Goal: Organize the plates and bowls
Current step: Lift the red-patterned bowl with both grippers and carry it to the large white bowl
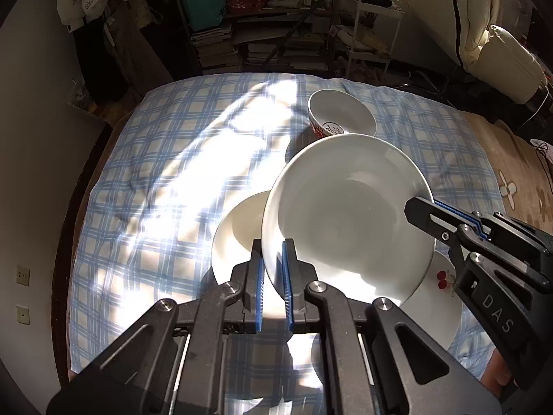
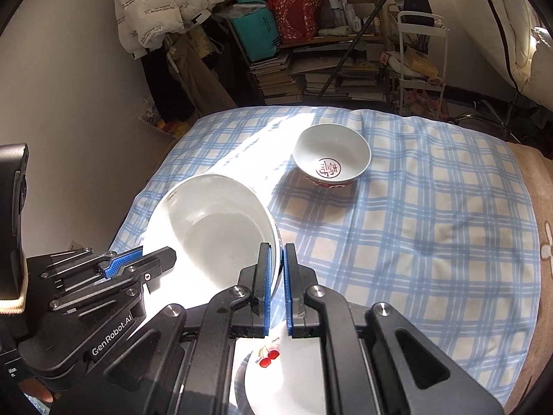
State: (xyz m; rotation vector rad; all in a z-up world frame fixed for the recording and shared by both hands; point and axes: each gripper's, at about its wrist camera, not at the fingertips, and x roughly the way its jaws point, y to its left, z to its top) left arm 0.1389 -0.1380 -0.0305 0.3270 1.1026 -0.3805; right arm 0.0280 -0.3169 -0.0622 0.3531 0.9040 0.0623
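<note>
Above the checked cloth point(image 1: 145, 159), my left gripper point(image 1: 273, 259) and right gripper point(image 2: 276, 263) pinch the big white bowl point(image 1: 345, 218); a small bowl point(image 2: 331, 154) sits at twelve o'clock.

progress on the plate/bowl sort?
Done: nothing visibly stacked yet. In hand: both grippers, left and right, clamp opposite rims of the deep plate, lifted and tilted above the cloth. Left: cherry plate, a second white dish and the bowl lie apart.

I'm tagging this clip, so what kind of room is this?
Probably a lived-in bedroom or storage room: a checked sheet over what looks like a bed, stacked books under cluttered shelves, a puffy white jacket hanging.
</note>
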